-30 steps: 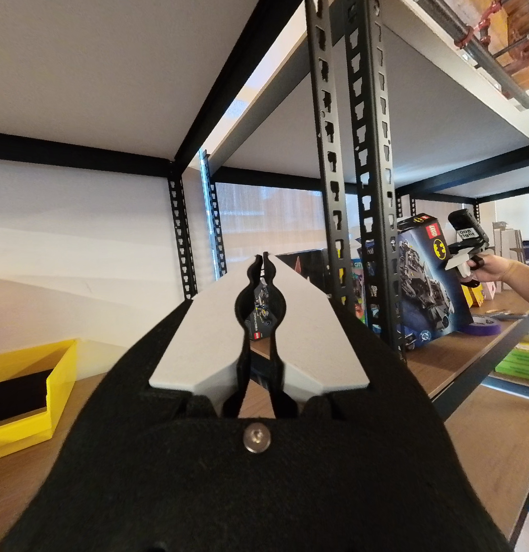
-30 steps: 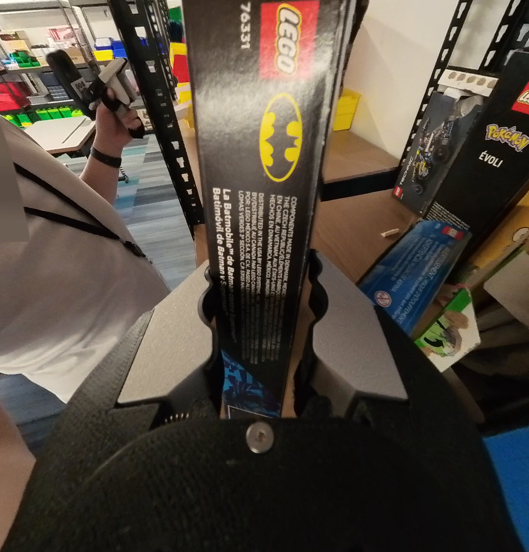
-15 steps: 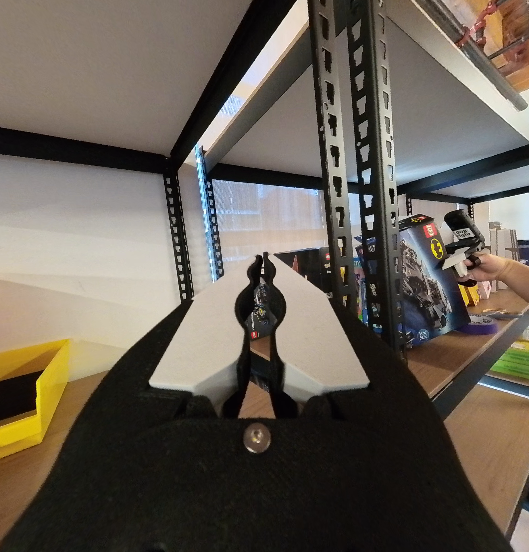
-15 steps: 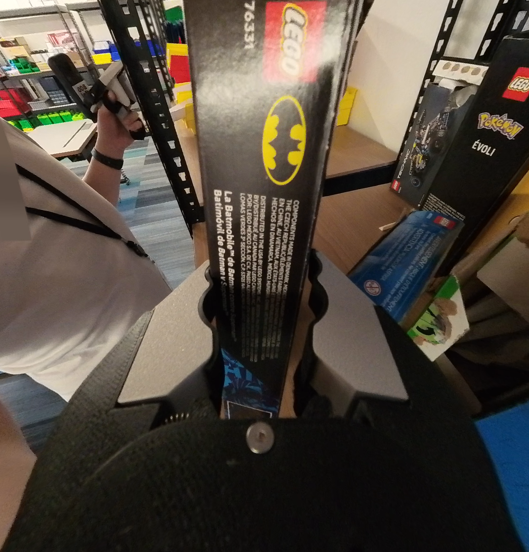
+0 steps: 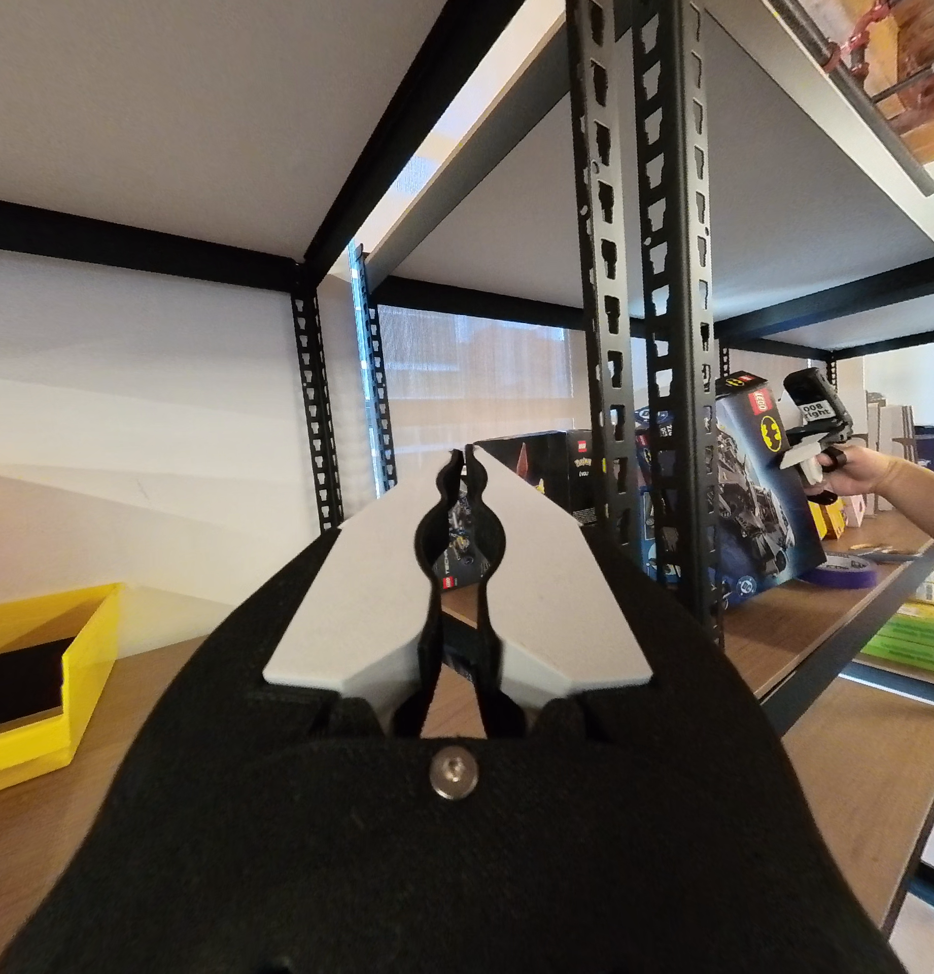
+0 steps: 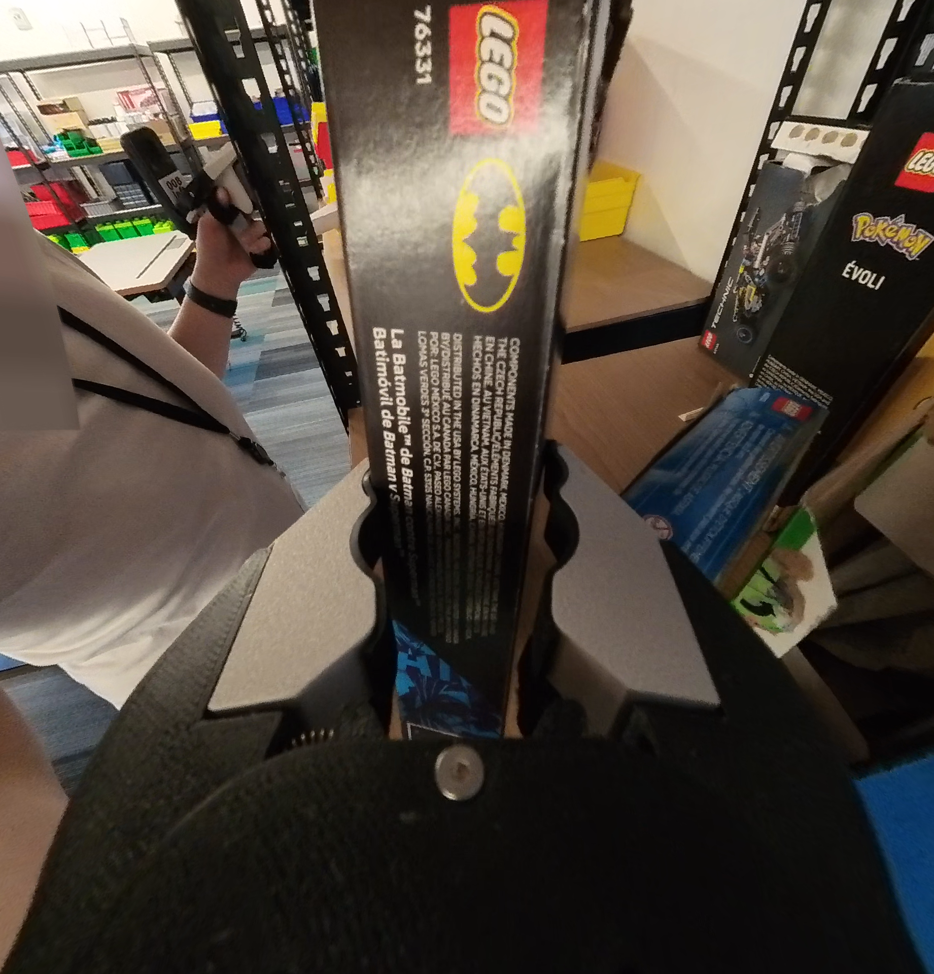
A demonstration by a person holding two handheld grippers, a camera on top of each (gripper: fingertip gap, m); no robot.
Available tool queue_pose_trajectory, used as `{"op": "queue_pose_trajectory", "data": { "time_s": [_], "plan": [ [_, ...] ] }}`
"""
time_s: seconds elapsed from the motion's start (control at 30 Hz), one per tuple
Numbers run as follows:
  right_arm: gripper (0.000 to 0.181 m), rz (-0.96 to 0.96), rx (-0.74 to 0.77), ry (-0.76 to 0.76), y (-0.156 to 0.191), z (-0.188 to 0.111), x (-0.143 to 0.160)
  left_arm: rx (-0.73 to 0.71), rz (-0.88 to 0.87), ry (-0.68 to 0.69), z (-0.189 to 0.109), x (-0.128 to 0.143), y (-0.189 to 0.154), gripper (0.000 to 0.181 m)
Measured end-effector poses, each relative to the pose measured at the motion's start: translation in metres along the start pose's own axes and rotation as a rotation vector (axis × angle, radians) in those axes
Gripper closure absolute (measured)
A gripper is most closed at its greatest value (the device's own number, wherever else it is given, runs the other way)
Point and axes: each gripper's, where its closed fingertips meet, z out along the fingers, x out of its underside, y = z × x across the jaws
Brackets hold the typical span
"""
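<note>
My right gripper (image 6: 456, 458) is shut on a tall black toy box (image 6: 454, 263) with a red logo and a yellow bat emblem, gripping its narrow side and holding it upright over the wooden shelf (image 6: 612, 400). In the left wrist view the same box (image 5: 760, 506) stands far right with the right gripper (image 5: 807, 448) at its top edge. My left gripper (image 5: 464, 461) is shut and empty, held in the air in front of the shelf unit. It also shows in the right wrist view (image 6: 211, 179), in a hand at the far left.
Black slotted uprights (image 5: 644, 316) stand between the two shelf bays. A yellow bin (image 5: 43, 674) sits at the left. A black box (image 6: 876, 263), a grey box (image 6: 760, 274) and a leaning blue box (image 6: 717, 474) stand to the right. A purple tape roll (image 5: 849, 572) lies on the shelf.
The left wrist view has turned slightly right, so the yellow bin has slid left. The right gripper has shifted a little with the box. Neither gripper has opened or shut.
</note>
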Motion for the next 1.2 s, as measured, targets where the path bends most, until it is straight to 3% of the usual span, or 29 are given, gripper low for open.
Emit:
{"op": "queue_pose_trajectory", "data": {
  "time_s": [0.6, 0.9, 1.2],
  "plan": [
    [0.122, -0.025, 0.023, 0.018, -0.001, 0.005, 0.003, -0.003, -0.006, -0.013, -0.003, -0.001, 0.001, 0.181],
    [0.123, 0.03, 0.149, 0.046, -0.006, -0.031, 0.046, -0.028, -0.002, -0.013, -0.014, -0.001, -0.001, 0.181],
    [0.123, 0.032, 0.2, 0.01, -0.004, -0.051, 0.049, -0.052, -0.044, 0.004, -0.027, 0.012, 0.004, 0.181]
  ]
}}
